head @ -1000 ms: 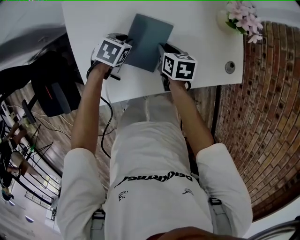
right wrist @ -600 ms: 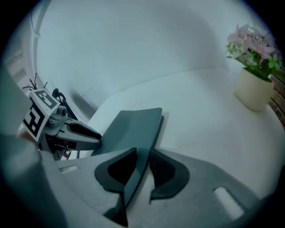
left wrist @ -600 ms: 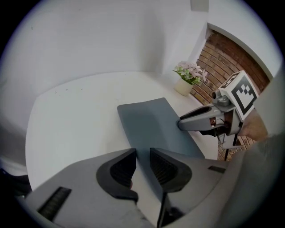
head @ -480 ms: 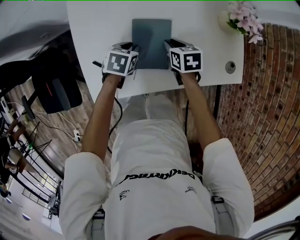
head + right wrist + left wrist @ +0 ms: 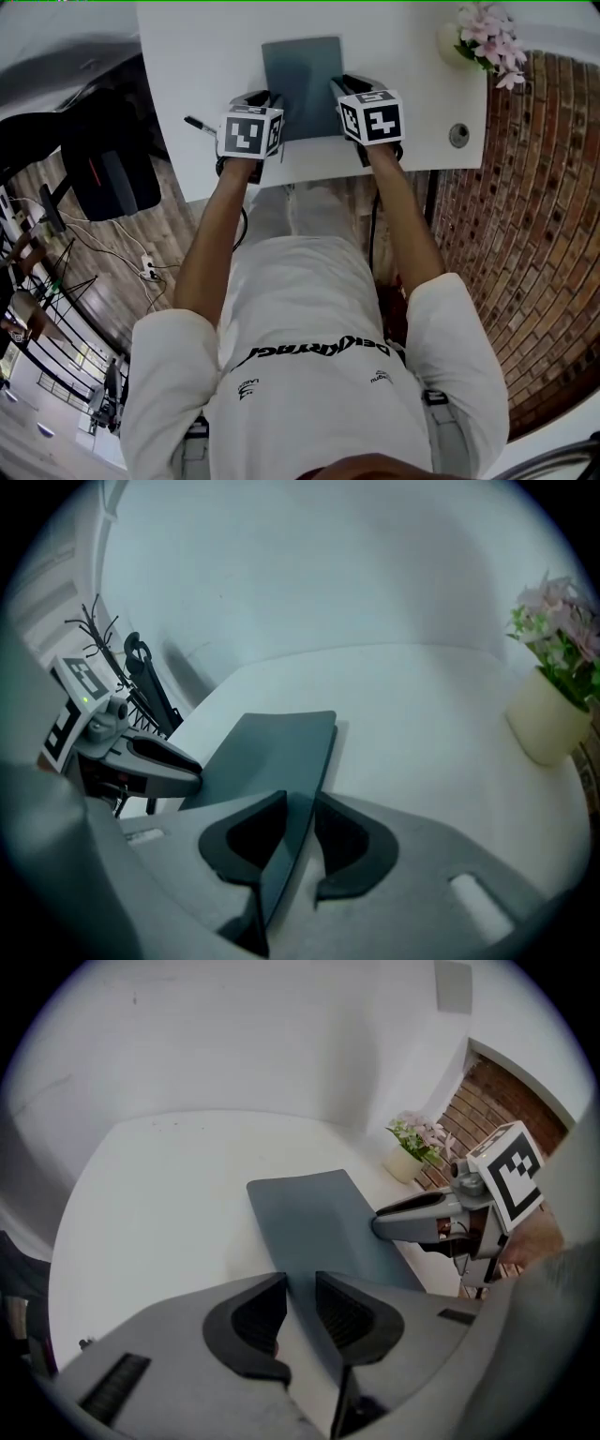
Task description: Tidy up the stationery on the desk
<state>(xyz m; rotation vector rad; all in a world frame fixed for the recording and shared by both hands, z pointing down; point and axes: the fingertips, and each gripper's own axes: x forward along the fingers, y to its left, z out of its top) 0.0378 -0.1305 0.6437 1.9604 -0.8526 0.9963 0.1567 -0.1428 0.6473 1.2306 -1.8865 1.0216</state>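
Just outside the left gripper, on its far-left side, 1 black pen is lying near the edge of the white desk. The left gripper is pointing steeply down and its jaws are clamping the left edge of the grey notebook, close to the near corner; both pads are sitting against the cover.

The notebook is lying between the 2 grippers and reaching away from them across the desk, square to the front edge.

The right gripper is gripping the opposite, right edge near its near corner. Its jaws have just been opening a little, but the edge is filling the gap between the pads, so I judge they are pressing on it lightly.

The notebook is looking thin, flat and stiff, probably light, with a smooth cover that may slip. The 2 long edges near the corners seem the good places to hold, so it is not twisting.

Beyond the right gripper, to its right, 1 round cable hole and 1 pale flower pot are standing well apart from the notebook.

I am counting 1 notebook, 1 pen, 1 pot and 2 grippers.
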